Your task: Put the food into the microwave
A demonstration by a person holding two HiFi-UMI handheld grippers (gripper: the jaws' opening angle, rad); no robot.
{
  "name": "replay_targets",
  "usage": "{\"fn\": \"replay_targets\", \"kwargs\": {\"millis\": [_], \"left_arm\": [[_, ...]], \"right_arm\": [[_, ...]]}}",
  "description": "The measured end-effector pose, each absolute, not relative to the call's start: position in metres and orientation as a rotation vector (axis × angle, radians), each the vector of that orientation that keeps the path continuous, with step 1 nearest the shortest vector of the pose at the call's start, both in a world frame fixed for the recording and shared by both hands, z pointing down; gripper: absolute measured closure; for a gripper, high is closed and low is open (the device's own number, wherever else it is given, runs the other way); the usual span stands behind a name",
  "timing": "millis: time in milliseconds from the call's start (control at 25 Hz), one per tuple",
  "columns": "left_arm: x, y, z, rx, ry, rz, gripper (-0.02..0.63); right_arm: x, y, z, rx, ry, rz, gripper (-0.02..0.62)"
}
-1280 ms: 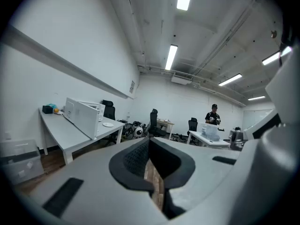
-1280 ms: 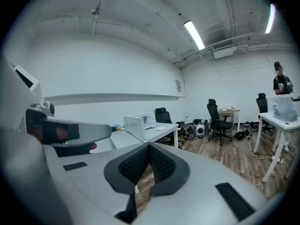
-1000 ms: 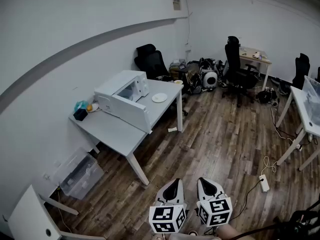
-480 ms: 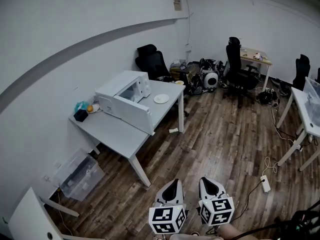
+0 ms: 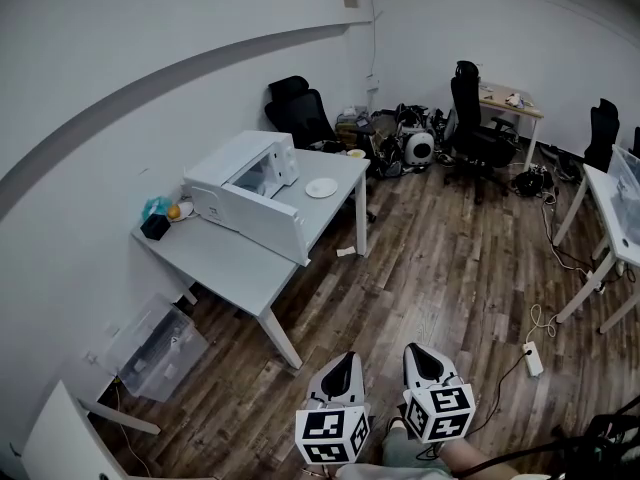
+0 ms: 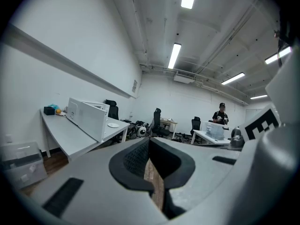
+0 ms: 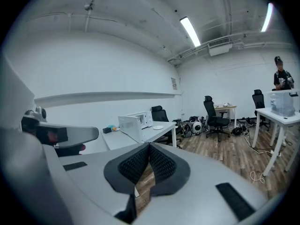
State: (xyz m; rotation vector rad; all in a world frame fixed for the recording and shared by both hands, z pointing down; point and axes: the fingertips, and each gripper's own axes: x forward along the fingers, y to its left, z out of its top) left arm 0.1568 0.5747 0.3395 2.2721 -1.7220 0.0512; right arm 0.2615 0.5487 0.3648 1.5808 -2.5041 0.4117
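Since the microwave [image 5: 237, 171] stands well apart at centre left, the left gripper [image 5: 343, 363] and the right gripper [image 5: 417, 353] probably just hang low, jaws together, empty.

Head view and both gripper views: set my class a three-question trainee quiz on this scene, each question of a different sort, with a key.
1. True or false: the microwave has its door open.
2. Where does the white plate lie? A) inside the microwave B) on the table, beside the microwave C) on the floor
3. Fill in: the left gripper and the right gripper each have jaws closed on ____.

Key: 1 true; 2 B; 3 nothing.
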Motion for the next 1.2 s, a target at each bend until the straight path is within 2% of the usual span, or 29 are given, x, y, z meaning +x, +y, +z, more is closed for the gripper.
{"fn": "replay_targets", "kwargs": {"millis": [440, 1200], "left_arm": [[0.154, 0.502, 0.357, 2.249, -1.737, 0.073, 0.603], [0.186, 0.315, 0.356, 2.217, -1.763, 0.074, 0.603]], "right_arm": [[0.268, 0.472, 0.385, 1.586, -2.494, 0.475, 0.58], [0.287, 0.288, 0.365, 1.476, -2.552, 0.434, 0.58]]}}
